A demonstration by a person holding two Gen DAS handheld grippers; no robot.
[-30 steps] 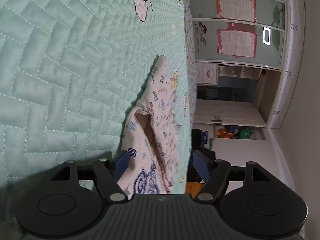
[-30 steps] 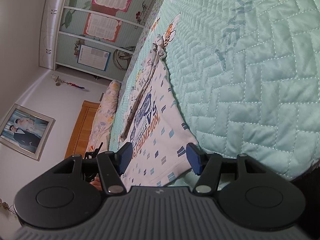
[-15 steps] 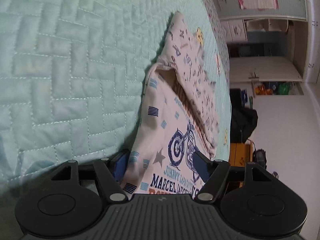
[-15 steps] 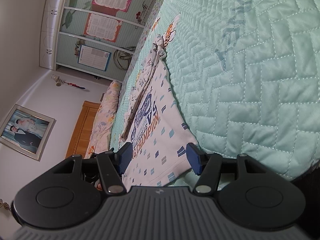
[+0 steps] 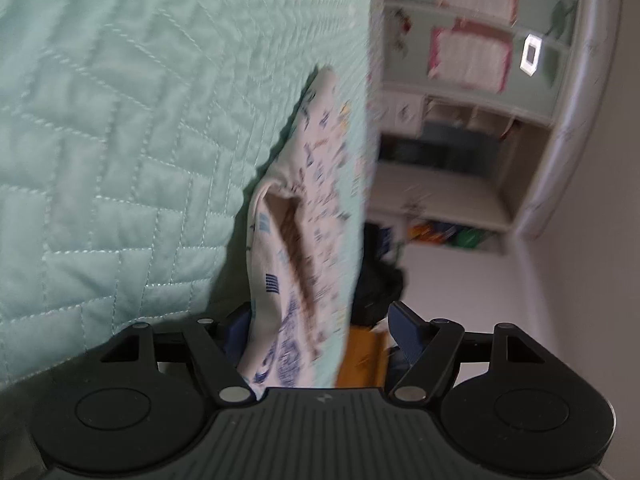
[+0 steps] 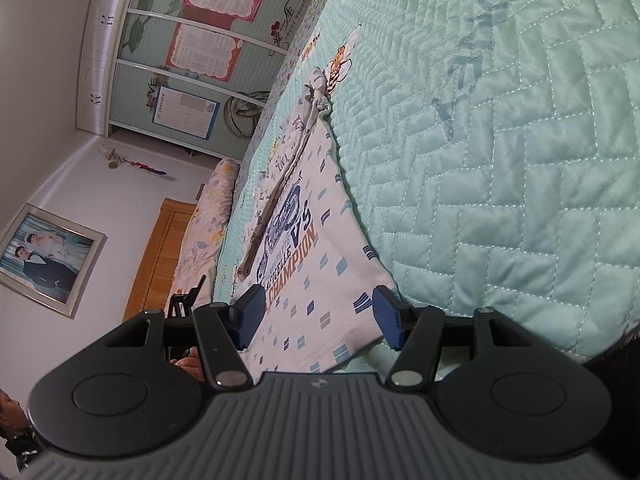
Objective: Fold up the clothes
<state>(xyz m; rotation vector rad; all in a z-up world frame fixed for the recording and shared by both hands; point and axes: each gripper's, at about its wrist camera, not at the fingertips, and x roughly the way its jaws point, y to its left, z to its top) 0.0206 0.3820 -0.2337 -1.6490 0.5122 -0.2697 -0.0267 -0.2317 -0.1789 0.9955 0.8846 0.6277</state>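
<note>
The printed shirt [image 6: 320, 240] is lying flat along the near edge of the quilted bed [image 6: 520, 140], its long axis running away from both grippers toward the wardrobe. The right gripper [image 6: 318, 316] is hovering with its jaws wide, straddling the shirt's hem corner, pads not pressing. In the blurred left wrist view, the left gripper [image 5: 320, 330] is also gaping wide at the other end, cloth [image 5: 296, 264] lying between its jaws, ungripped. Each hand is sitting equally close to its own corner.
</note>
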